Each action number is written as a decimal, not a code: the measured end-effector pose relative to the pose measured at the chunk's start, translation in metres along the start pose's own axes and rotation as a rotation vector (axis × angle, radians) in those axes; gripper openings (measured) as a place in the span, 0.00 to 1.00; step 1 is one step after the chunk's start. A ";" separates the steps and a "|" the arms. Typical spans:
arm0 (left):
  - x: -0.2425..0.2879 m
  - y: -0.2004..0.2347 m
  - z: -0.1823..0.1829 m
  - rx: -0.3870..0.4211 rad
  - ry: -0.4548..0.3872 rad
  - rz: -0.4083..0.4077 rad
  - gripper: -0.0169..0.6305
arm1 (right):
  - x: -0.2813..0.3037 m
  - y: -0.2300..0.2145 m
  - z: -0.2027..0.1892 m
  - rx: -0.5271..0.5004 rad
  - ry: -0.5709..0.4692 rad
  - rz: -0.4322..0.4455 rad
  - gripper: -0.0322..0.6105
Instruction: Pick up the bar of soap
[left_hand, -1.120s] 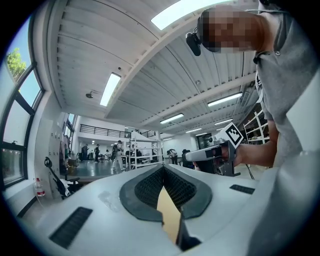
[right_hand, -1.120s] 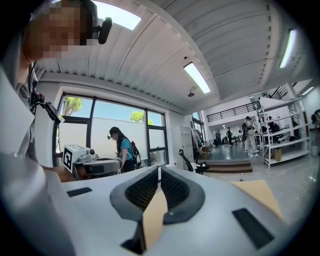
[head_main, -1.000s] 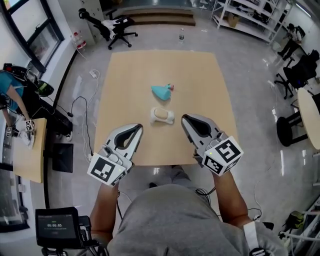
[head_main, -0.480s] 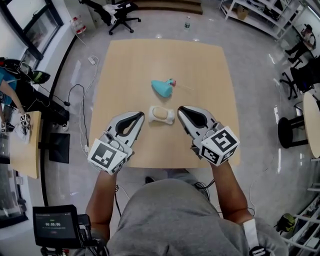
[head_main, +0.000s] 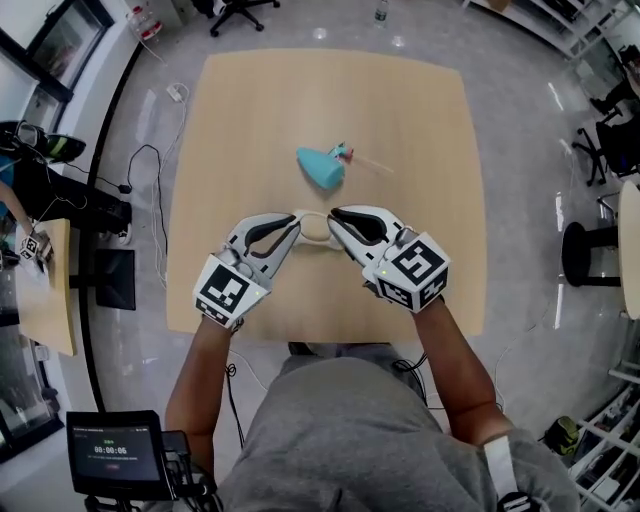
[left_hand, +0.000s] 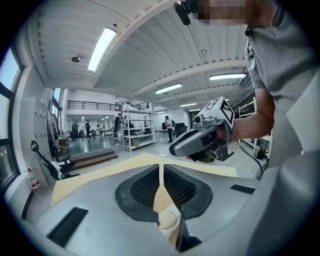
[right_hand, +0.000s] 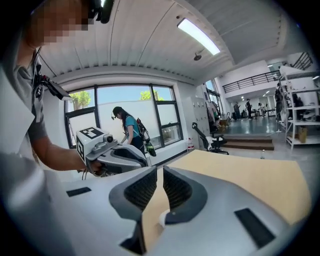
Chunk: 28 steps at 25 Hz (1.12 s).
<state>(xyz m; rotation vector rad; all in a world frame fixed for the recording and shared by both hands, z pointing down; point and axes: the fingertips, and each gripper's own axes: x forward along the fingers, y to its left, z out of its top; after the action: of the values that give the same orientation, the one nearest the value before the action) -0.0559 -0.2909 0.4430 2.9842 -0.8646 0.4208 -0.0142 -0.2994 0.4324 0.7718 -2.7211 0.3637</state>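
Flooring (head_main: 520, 150) of glossy grey surrounds a square table (head_main: 400, 120) of pale wood, seen from above. A person in a grey shirt (head_main: 350, 440) stands at the table's near edge, both bare forearms reaching over it. Each hand holds a grey two-jaw gripper with a black-and-white marker cube at its back. The left gripper (head_main: 293, 223) comes in from the near left corner's side and the right gripper (head_main: 335, 214) from the near right corner's side. Their tips point toward each other and lie near together around the middle of the table. The left gripper view shows its jaws drawn together, with only a thin slit between the ribbed black pads and nothing clamped there. The right gripper view shows the same: jaws together, a narrow slit, nothing held. A teal object (head_main: 320, 168) with a small pink part lies on the wood beyond the grippers, toward the far edge but well short of it. The bar of soap (head_main: 314, 228), cream-coloured and rounded, lies on the table near its centre, between the two gripper tips and just on the near side of the teal object. The tips partly cover its ends, so whether they touch it cannot be told. Both gripper views show a little of the soap through the slit.
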 end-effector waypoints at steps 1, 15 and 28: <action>0.006 0.003 -0.010 0.006 0.025 -0.011 0.04 | 0.009 -0.002 -0.007 -0.002 0.021 0.024 0.09; 0.063 0.016 -0.144 0.121 0.333 -0.190 0.34 | 0.090 -0.027 -0.122 -0.120 0.340 0.260 0.38; 0.101 -0.007 -0.222 0.317 0.528 -0.443 0.45 | 0.111 -0.043 -0.212 -0.274 0.536 0.355 0.44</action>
<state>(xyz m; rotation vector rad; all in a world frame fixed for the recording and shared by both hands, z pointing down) -0.0268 -0.3204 0.6829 2.9409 -0.0934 1.3318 -0.0378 -0.3198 0.6733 0.0888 -2.3111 0.2211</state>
